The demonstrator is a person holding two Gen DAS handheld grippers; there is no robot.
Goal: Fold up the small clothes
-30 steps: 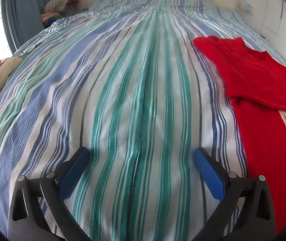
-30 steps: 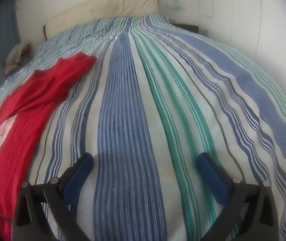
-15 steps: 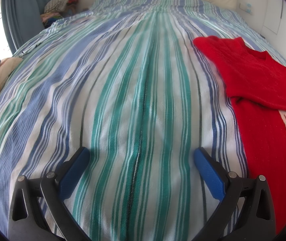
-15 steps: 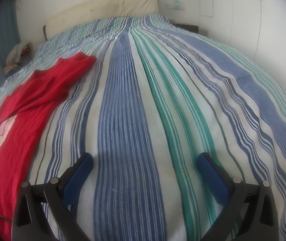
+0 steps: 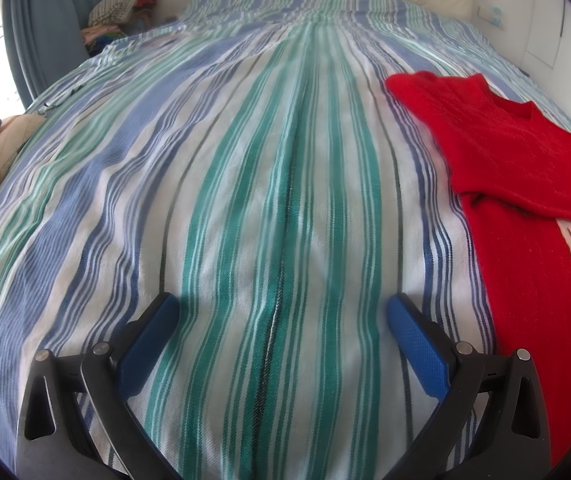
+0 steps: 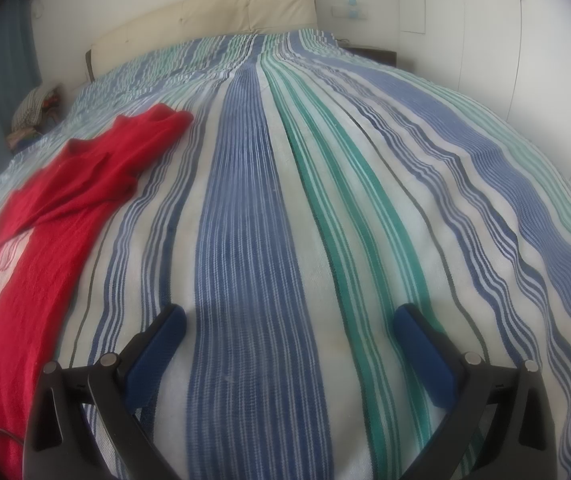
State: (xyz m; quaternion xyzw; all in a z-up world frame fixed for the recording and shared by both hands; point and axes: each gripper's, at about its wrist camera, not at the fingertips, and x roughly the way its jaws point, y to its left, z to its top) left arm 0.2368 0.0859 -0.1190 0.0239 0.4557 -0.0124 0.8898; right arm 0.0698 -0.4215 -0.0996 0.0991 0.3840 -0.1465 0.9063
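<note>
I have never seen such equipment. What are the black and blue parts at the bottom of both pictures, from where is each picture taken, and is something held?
They are two hand-held grippers, one in each of a person's hands. A camera on each looks forward along its fingers. One picture comes from the left gripper, the other from the right gripper. Both have their jaws wide open and hold nothing. Below them is a bed with a striped cover. A red sweater lies on it, between the two grippers, with its sleeves already folded in.

Bright daylight enters from the far left, fisheye bends the edges, and the right wrist view looks softly blurred.
</note>
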